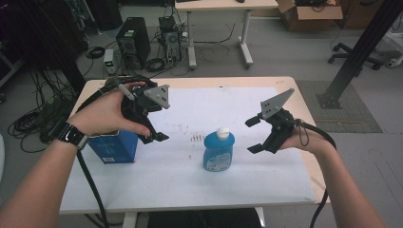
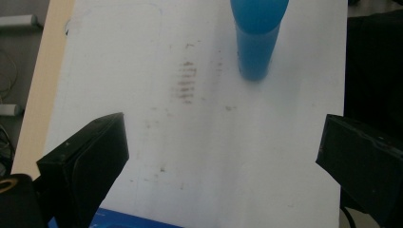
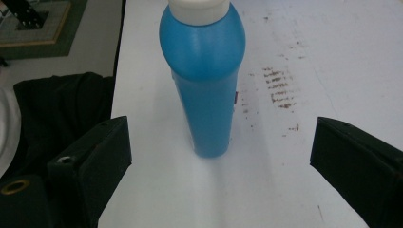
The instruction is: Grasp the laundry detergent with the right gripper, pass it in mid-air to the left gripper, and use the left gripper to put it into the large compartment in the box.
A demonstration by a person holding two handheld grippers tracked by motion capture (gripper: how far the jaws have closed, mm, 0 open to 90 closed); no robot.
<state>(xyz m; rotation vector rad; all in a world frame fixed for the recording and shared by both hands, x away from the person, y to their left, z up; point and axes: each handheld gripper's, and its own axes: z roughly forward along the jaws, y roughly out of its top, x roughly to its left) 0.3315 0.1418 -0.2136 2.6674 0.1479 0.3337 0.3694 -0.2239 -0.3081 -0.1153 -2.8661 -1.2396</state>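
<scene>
White surface (image 1: 266, 175) bore a blue bottle (image 1: 219, 152); both claws (left (image 1: 151, 124), right (image 1: 255, 135)) hung open. Likely next: right closes around it.

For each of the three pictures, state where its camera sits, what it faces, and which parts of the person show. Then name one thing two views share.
High view: above the person's side, facing forward and down at the table; both forearms, left gripper, right gripper.
Left gripper view: on the left gripper, looking across the white sheet; open jaws.
Right gripper view: on the right gripper, facing the blue bottle; open jaws.
Shared: the blue bottle.
</scene>
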